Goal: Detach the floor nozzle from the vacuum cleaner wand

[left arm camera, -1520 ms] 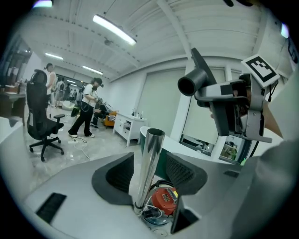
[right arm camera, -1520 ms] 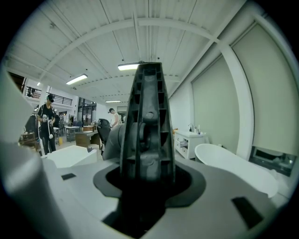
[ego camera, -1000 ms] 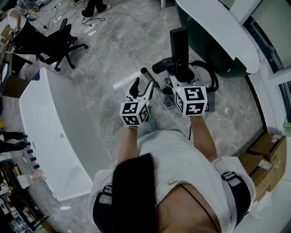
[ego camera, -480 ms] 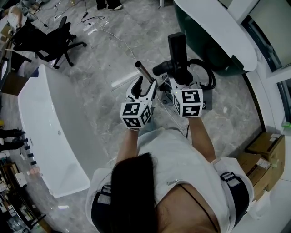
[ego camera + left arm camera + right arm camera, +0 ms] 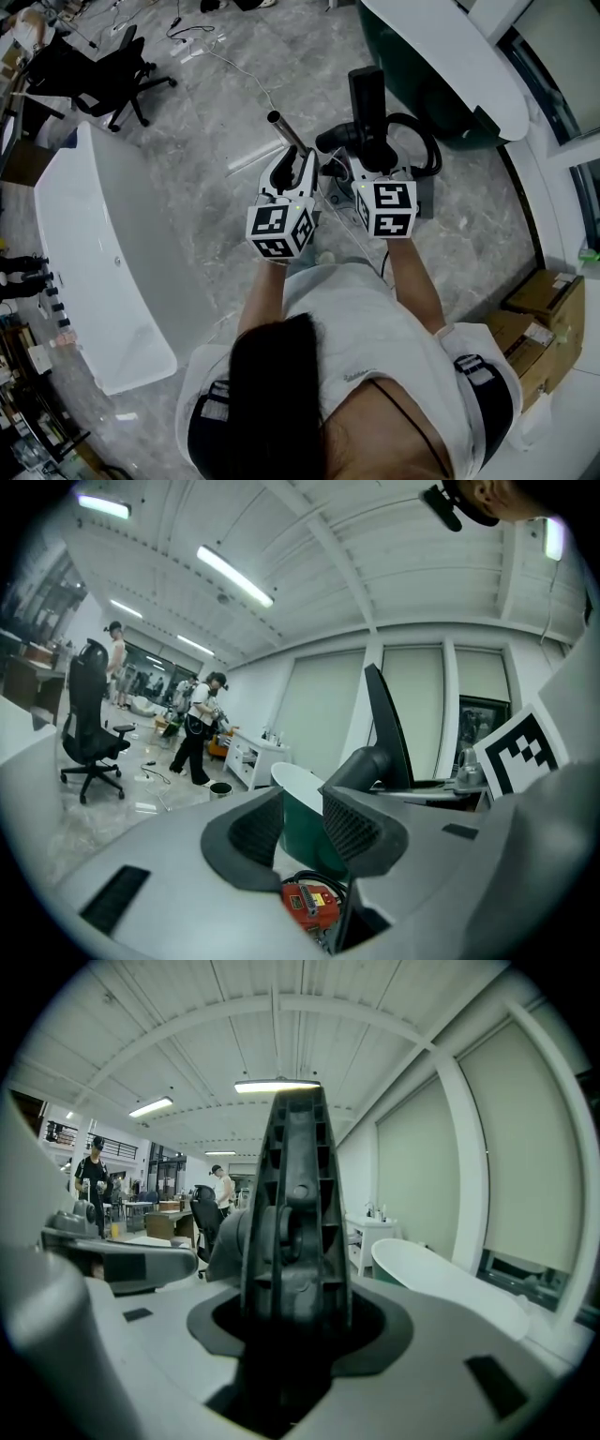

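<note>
- Closing on empty air, the left gripper (image 5: 295,169) has its jaws partly apart, with nothing between the pads.
- The silver metal wand tube (image 5: 284,134) slants out just beyond that gripper's tips. Its open end is free and it is outside the jaws.
- The right gripper (image 5: 375,159) clamps the black ribbed plastic floor nozzle (image 5: 367,94), which stands upright between its fingers, apart from the tube.
</note>
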{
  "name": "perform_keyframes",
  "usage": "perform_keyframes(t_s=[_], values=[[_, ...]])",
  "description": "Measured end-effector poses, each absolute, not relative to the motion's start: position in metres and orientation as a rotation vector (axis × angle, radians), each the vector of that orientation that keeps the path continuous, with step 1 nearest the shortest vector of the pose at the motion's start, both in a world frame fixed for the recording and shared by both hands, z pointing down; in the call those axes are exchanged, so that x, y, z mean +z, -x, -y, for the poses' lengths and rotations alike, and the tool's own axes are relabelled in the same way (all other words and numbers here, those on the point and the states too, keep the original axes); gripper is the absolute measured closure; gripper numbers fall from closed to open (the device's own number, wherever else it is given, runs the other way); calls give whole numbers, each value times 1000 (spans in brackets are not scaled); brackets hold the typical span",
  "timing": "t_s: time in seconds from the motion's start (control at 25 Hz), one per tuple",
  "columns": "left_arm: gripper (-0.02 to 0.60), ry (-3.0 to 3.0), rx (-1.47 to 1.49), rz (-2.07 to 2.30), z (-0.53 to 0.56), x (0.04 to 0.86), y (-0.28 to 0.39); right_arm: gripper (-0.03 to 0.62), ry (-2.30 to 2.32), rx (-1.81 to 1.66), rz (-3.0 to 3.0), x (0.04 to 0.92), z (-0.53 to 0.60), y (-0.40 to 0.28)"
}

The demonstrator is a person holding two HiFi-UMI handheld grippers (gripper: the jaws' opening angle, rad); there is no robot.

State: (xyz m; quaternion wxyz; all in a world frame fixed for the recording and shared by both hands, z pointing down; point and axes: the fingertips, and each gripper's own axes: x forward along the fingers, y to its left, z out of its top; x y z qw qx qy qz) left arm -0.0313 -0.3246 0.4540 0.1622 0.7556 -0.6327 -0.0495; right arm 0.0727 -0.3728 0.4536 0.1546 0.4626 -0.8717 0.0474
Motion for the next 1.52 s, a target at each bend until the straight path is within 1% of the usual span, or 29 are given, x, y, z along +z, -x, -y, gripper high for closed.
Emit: perform_keyframes(t_s=[0.28,0.44,0.68,0.84,1.0,1.36,1.52], values=[[483,-2128,-72,1846,308,453,32,379,-1305,128,2477,463,356,-72],[541,-2107,-17,1874,303,452,38,379,-1323,140,2479,461,349,-69],[571,-2117,55,1897,299,449,38,379,-1373,162,2454,462,347,-67],[577,-2087,71,1893,295,450,44,379,-1384,214,2435,467,340,-59],[577,-1957,117,1924,293,462,61,379,-1380,184,2436,463,335,-51],[578,-2080,48,1836,298,451,51,379,-1425,145,2420,458,336,-46],[578,-2102,63,1826,300,451,52,379,-1426,139,2418,457,337,-41]])
